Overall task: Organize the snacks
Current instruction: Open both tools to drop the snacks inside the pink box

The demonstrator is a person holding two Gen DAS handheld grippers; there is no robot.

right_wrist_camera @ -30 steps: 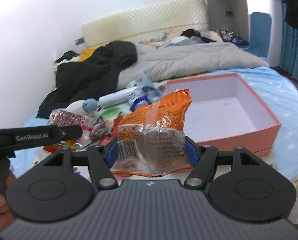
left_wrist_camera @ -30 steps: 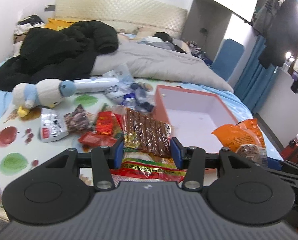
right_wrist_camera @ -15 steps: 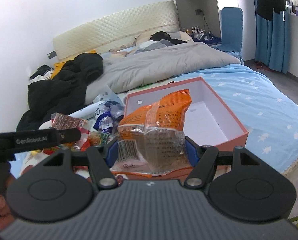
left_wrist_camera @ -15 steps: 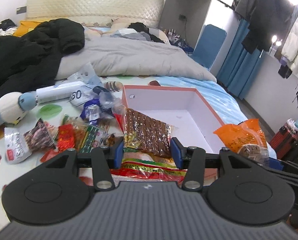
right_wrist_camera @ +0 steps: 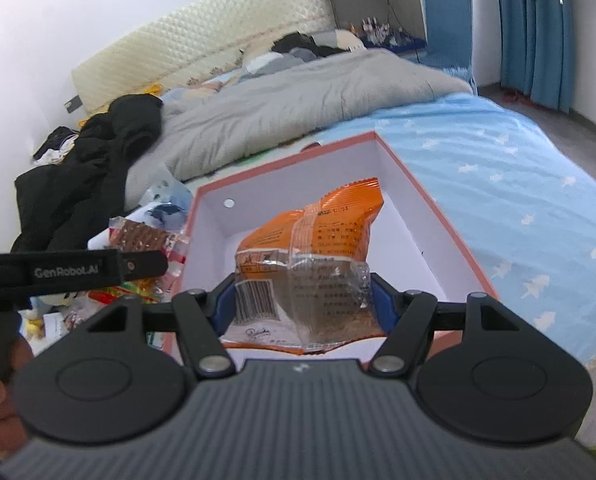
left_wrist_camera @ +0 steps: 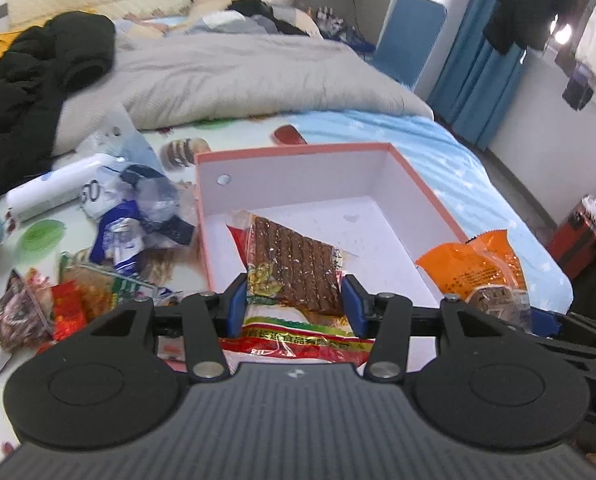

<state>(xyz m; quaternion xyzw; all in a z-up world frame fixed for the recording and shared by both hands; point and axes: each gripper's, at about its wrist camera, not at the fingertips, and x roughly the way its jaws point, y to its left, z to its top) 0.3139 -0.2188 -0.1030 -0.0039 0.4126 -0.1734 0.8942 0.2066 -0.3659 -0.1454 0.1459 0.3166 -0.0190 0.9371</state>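
My left gripper [left_wrist_camera: 296, 300] is shut on a clear pack of brown snack sticks [left_wrist_camera: 298, 264] with a red and yellow label, held over the near left part of the open pink box [left_wrist_camera: 421, 192]. My right gripper [right_wrist_camera: 301, 304] is shut on an orange snack bag [right_wrist_camera: 309, 248], held above the inside of the same box [right_wrist_camera: 449, 232]. The orange bag also shows at the right in the left wrist view [left_wrist_camera: 477, 272]. The left gripper's pack shows at the left in the right wrist view [right_wrist_camera: 146, 236]. The box floor is white and bare.
A pile of loose snack packets [left_wrist_camera: 98, 264] lies on the fruit-print sheet left of the box. A white tube [left_wrist_camera: 54, 188], a black jacket [left_wrist_camera: 30, 80] and a grey duvet [left_wrist_camera: 238, 76] lie behind. The bed's edge drops off to the right [right_wrist_camera: 557, 280].
Both grippers have moved forward and over the box with their packs held. The box now lies directly under both packs.
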